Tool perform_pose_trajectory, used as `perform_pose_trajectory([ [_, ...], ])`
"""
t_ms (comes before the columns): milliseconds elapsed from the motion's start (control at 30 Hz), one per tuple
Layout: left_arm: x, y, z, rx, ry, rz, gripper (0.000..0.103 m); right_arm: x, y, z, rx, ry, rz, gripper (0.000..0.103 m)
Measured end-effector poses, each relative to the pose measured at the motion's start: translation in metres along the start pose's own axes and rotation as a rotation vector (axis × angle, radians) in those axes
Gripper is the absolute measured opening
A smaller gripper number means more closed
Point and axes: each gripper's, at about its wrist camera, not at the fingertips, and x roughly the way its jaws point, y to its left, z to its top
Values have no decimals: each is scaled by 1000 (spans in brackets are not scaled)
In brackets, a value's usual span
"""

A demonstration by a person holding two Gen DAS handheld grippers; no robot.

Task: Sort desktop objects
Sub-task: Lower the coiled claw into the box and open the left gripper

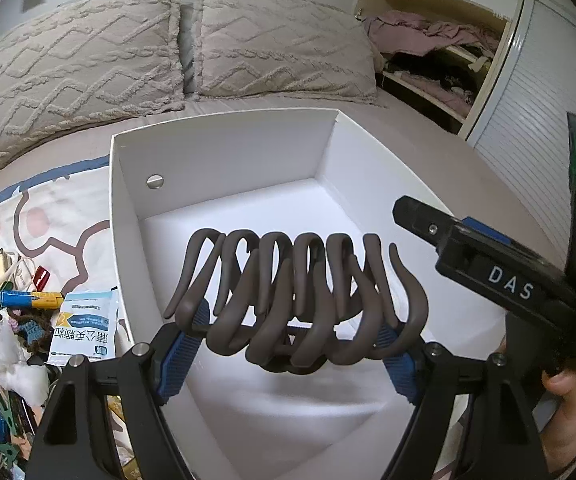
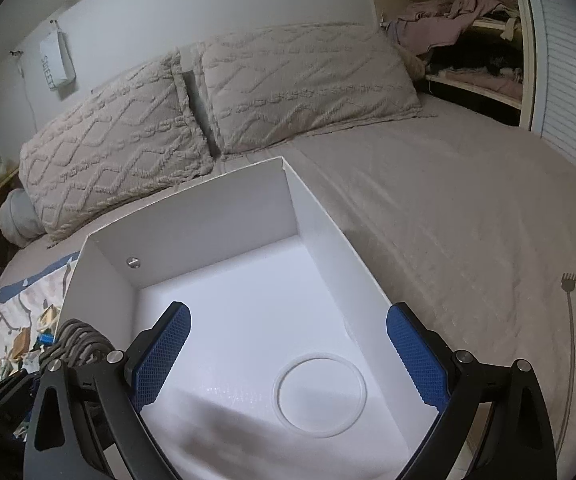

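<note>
A large brown hair claw clip (image 1: 296, 300) hangs above the open white box (image 1: 223, 148), with my left gripper (image 1: 292, 344) shut on its base between the blue pads. The same clip (image 2: 79, 340) shows at the lower left of the right wrist view. My right gripper (image 2: 290, 344) stands open over the box (image 2: 191, 232) with nothing between its fingers. A thin white ring (image 2: 320, 355) lies flat on the box floor below it. One black finger (image 1: 416, 220) of the right gripper reaches in from the right, and a hand (image 1: 568, 408) holds it.
The box sits on a bed with a beige sheet (image 2: 448, 220). Left of it, a pile of small items (image 1: 11, 320) and a white sachet (image 1: 83, 324) lie on a patterned cloth. Two pillows (image 1: 167, 48) lie behind. A thin fork-tipped stick (image 2: 570, 320) lies at the right.
</note>
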Motion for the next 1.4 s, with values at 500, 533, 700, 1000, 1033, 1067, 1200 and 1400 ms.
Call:
perform_pose_trajectory([
  [500, 4, -4, -3, 22, 14, 6, 90, 3, -1, -2, -8, 25, 6, 98],
  [533, 3, -3, -3, 18, 14, 3, 90, 4, -1, -3, -6, 29, 8, 98],
  [700, 3, -4, -4, 21, 10, 6, 90, 5, -1, -3, -5, 28, 10, 98],
  [1000, 3, -6, -4, 19, 4, 8, 90, 6, -2, -4, -4, 28, 10, 98],
  [1033, 3, -6, -4, 19, 4, 8, 90, 6, -1, -3, -4, 28, 10, 98],
  [1067, 3, -6, -4, 19, 4, 8, 90, 6, -1, -4, -4, 27, 11, 98],
  [1200, 3, -5, -4, 18, 3, 7, 90, 6, 0, -4, -6, 29, 9, 98],
  [1400, 2, -6, -4, 20, 6, 15, 90, 6, 0, -4, -8, 45, 9, 98],
])
